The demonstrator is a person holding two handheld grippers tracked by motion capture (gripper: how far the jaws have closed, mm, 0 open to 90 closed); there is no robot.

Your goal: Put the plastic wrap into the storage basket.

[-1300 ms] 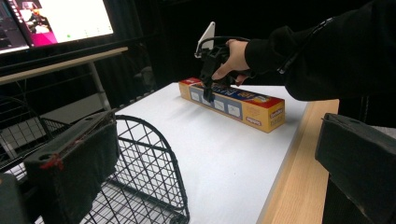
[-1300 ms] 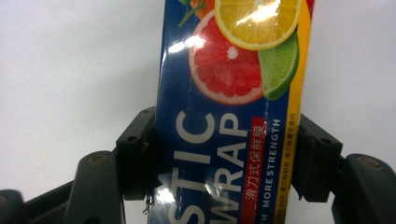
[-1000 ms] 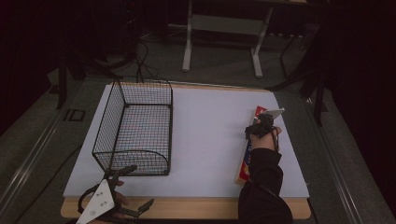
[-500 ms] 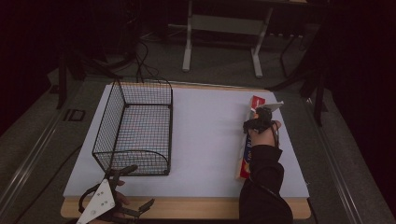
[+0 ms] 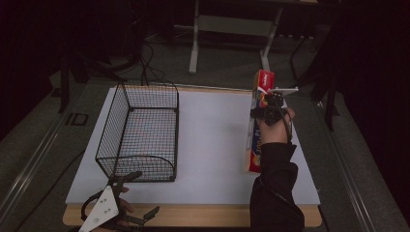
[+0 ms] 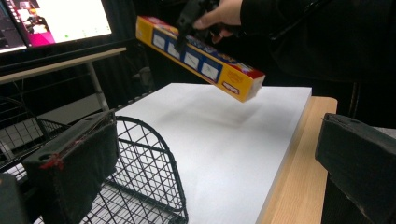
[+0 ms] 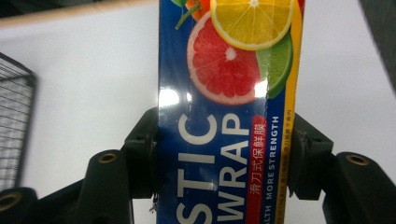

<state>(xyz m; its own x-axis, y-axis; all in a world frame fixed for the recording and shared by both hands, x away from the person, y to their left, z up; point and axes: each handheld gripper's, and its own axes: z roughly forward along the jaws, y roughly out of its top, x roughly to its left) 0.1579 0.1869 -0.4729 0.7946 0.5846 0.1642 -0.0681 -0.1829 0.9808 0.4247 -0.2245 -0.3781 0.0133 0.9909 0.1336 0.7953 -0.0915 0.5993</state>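
Two grippers at a white-topped table (image 5: 212, 145). Right gripper (image 5: 269, 112) raised over the right side of the table, jaws clamped on a long box of plastic wrap (image 5: 257, 125) across its width. In the right gripper view, box (image 7: 229, 112) pressed between both black pads (image 7: 142, 149), blue face with citrus slices and white lettering turned toward the camera. In the left gripper view, same box (image 6: 201, 58) seen clear of the white surface, tilted with one end lower than the other, soft shadow on the board below it, hand (image 6: 224, 14) and dark sleeve above.

Left gripper (image 5: 126, 180) low at the near left corner of the table, just beside the near end of a black wire basket (image 5: 140, 130), jaws apart with nothing between them. In its own view, the two black pads (image 6: 74, 163) wide apart, rounded basket rim (image 6: 154, 154) close under the left one, wooden table edge (image 6: 303, 163) toward the right one.

Basket on the left half of the table, well apart from the box. Bright screen (image 6: 56, 21) at upper left of the left gripper view, metal desk legs (image 5: 196, 43) on the floor beyond the table.
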